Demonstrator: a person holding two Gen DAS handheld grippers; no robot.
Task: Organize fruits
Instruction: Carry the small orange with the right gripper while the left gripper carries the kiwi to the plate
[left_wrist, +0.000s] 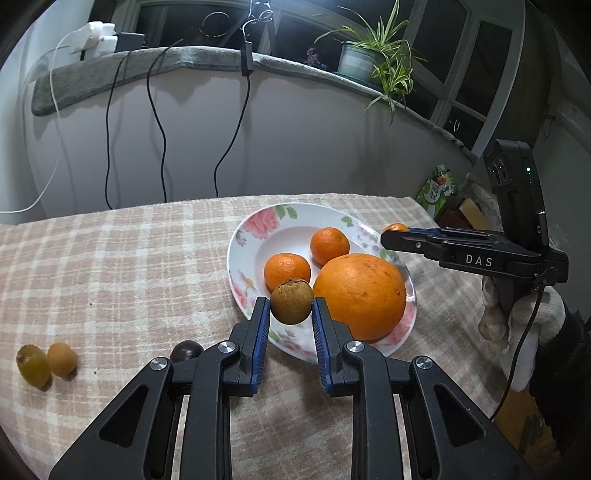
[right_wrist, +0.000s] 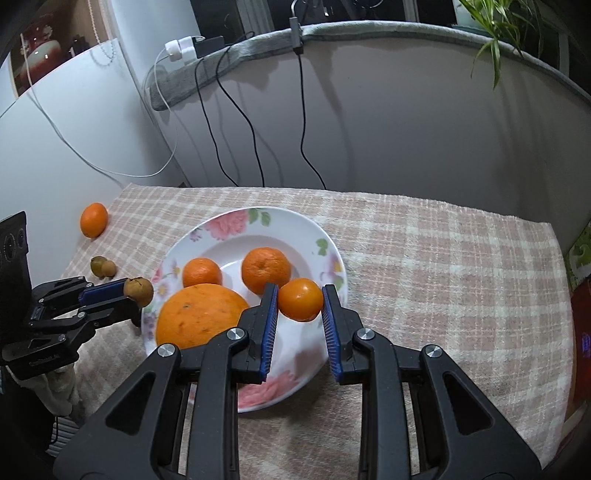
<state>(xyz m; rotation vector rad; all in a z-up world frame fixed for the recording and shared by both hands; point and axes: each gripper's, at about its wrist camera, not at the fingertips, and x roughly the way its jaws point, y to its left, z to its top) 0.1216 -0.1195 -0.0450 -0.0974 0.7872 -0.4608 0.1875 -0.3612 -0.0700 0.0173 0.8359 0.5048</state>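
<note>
A dark fruit (left_wrist: 186, 350) sits half hidden behind the left gripper (left_wrist: 291, 314), which clamps a brown fruit (left_wrist: 291, 301) at the plate's (left_wrist: 295, 216) lower rim. The right gripper (right_wrist: 300, 308) squeezes a small tangerine (right_wrist: 300, 299) mid-frame, above the plate.

My left gripper (left_wrist: 291, 308) angles downward, its jaws clamped tight on something small. My right gripper (right_wrist: 300, 300) tilts down likewise, pinching, gloved hand (left_wrist: 517, 317) behind it.
</note>
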